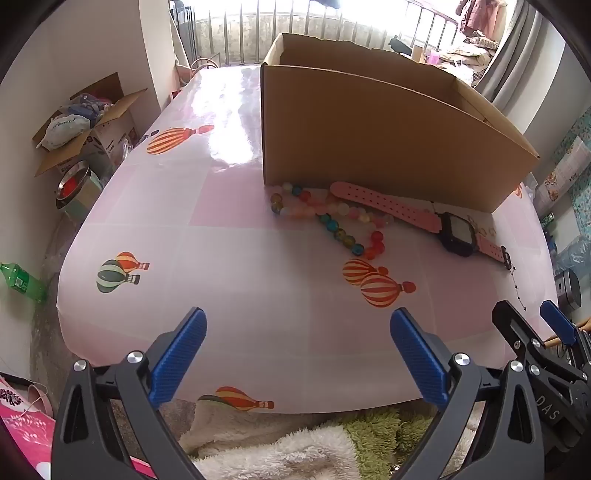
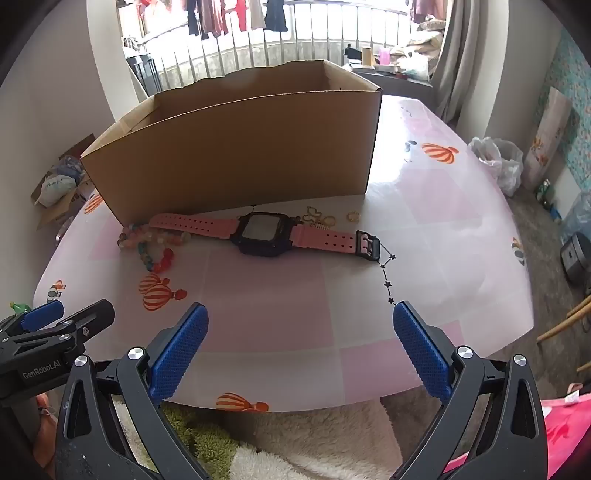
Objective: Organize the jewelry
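Up at 12 o'clock, right against the cardboard box (image 2: 236,147), sit the pink watch (image 2: 258,232) and bead bracelet (image 1: 325,218), so both my left gripper (image 1: 297,354) and right gripper (image 2: 301,350) hang wide open, empty, ready to grab.

Lived-in home, room opening onto a railed balcony (image 2: 258,48). Landmark: table (image 2: 424,221) in pink balloon-print cloth. Beyond it, laundry (image 2: 236,14) hangs at the railing; left of it, an open carton of household clutter (image 1: 85,122); below its near edge, shaggy rug (image 1: 295,446).
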`<action>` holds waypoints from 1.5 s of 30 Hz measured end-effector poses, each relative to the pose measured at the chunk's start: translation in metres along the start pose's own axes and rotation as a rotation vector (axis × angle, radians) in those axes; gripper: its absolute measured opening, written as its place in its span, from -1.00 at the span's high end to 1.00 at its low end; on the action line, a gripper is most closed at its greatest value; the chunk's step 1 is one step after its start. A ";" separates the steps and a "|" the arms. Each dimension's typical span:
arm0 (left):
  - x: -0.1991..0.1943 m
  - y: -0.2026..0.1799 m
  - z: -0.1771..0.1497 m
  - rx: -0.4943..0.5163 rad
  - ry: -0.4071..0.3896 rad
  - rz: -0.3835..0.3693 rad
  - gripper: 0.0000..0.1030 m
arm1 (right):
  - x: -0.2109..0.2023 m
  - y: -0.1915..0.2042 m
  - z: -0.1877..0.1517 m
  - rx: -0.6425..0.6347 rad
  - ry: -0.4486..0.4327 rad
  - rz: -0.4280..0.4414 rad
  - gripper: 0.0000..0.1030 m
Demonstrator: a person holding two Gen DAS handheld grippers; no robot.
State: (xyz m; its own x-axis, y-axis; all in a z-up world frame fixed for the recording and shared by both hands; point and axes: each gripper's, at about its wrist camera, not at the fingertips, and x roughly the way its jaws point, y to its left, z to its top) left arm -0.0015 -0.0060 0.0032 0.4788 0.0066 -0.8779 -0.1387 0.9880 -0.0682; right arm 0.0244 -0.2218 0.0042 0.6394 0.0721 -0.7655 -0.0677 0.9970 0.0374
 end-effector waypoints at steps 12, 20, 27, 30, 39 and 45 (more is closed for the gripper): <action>0.001 0.006 0.001 0.000 0.000 0.002 -0.90 | 0.000 -0.002 0.003 0.006 -0.001 0.000 -0.87; 0.005 0.004 -0.001 0.008 0.005 0.009 -0.90 | 0.002 -0.005 0.002 0.013 0.005 0.006 -0.87; 0.007 0.002 -0.001 0.007 0.013 0.014 -0.90 | 0.003 -0.006 0.001 0.016 0.008 0.009 -0.87; 0.008 0.002 -0.002 0.008 0.014 0.015 -0.90 | 0.004 -0.005 0.001 0.016 0.012 0.010 -0.87; 0.013 0.002 -0.002 0.004 0.030 0.010 -0.90 | 0.005 -0.004 0.000 0.010 0.018 0.016 -0.87; 0.011 0.005 -0.001 0.005 0.005 0.015 -0.90 | 0.003 -0.001 0.002 0.004 0.004 0.029 -0.87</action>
State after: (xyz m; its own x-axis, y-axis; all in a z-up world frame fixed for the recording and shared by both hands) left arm 0.0027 -0.0006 -0.0074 0.4724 0.0205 -0.8812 -0.1413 0.9886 -0.0527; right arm 0.0279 -0.2230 0.0035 0.6340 0.1006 -0.7667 -0.0830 0.9946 0.0618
